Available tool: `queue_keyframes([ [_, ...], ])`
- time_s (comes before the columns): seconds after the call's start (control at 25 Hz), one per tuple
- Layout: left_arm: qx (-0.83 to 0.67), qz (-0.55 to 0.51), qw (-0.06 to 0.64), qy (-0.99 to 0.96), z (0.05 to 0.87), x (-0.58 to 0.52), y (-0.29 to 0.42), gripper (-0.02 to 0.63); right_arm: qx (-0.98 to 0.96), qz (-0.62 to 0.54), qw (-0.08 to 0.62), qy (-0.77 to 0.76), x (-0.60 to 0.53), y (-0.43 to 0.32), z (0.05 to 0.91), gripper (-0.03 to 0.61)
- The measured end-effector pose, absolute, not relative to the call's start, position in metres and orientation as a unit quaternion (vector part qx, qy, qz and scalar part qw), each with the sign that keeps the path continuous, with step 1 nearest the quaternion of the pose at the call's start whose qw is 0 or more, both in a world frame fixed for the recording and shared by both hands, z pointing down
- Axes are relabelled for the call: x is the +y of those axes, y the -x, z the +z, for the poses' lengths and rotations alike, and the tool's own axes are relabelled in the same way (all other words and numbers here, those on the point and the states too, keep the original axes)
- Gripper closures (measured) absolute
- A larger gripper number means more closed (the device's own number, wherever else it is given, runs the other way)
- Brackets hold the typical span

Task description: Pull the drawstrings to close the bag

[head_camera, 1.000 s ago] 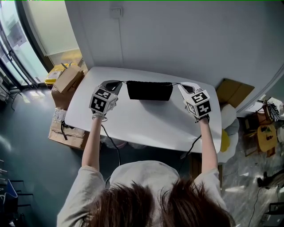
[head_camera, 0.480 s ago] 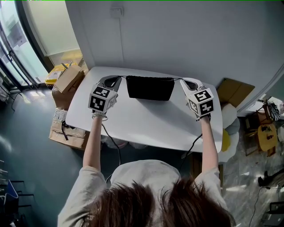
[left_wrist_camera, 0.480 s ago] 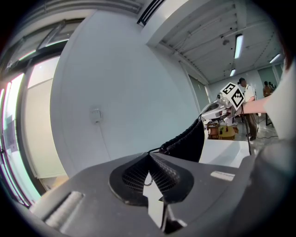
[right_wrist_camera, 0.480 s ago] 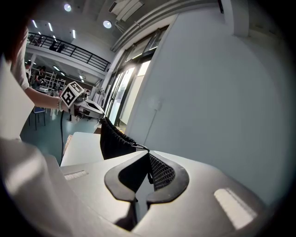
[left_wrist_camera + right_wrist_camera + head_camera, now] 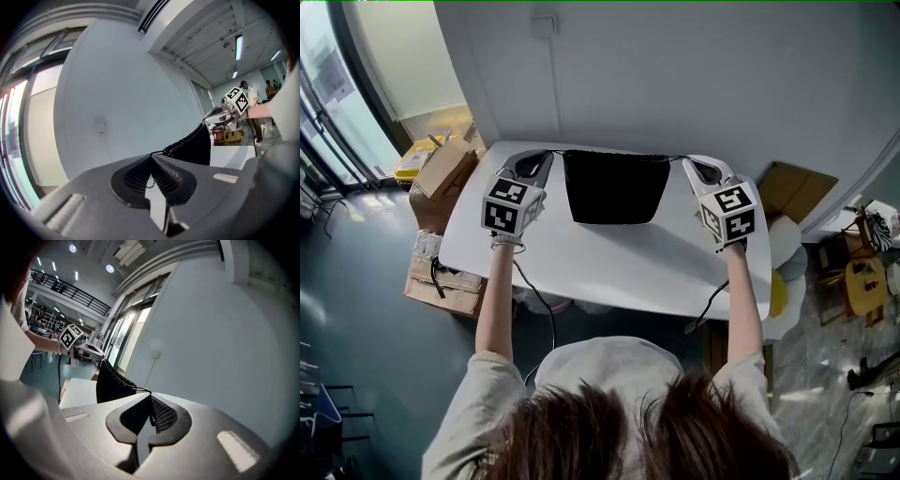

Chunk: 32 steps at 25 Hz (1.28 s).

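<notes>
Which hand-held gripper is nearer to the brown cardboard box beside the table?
Left. The left hand-held gripper, shut on a drawstring, is at the table end beside the cardboard box. The right hand-held gripper grips the other drawstring at the far end, beyond the black bag.

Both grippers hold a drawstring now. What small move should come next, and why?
Probably pull the left gripper and right gripper apart: both are shut on the drawstrings, yet the mouth of the black bag spans wide between them.

- You get no readable words or numbers in any view.
- The small label point(image 5: 227, 177) on your left gripper point(image 5: 151, 157) may carry print, but it is too blurred to read.
</notes>
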<state>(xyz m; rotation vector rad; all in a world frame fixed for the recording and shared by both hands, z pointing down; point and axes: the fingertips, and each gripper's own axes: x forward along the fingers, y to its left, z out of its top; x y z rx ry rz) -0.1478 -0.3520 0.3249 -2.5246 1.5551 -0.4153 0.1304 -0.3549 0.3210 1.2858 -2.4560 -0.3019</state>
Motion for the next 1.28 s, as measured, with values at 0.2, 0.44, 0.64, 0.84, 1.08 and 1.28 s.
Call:
queue_keyframes([
  [0.2, 0.521, -0.130, 0.084, 0.839, 0.314, -0.348, 0.147, 0.614, -0.866, -0.117, 0.159, -0.459, -0.352, -0.132, 0.308, 0.564],
  [0.44, 0.525, -0.124, 0.099, 0.836, 0.305, -0.346, 0.148, 0.614, -0.864, -0.126, 0.152, -0.462, -0.350, -0.131, 0.301, 0.563],
  [0.64, 0.526, -0.131, 0.104, 0.834, 0.304, -0.346, 0.149, 0.614, -0.862, -0.128, 0.152, -0.466, -0.351, -0.134, 0.301, 0.563],
  [0.84, 0.530, -0.138, 0.109, 0.830, 0.306, -0.350, 0.151, 0.615, -0.856, -0.127, 0.153, -0.477, -0.357, -0.137, 0.301, 0.563],
  [1.08, 0.533, -0.135, 0.108, 0.828, 0.307, -0.351, 0.156, 0.614, -0.852, -0.118, 0.147, -0.488, -0.359, -0.142, 0.301, 0.563],
  [1.28, 0.537, -0.133, 0.102, 0.827, 0.310, -0.353, 0.157, 0.615, -0.848, -0.114, 0.142, -0.498, -0.360, -0.145, 0.303, 0.564],
])
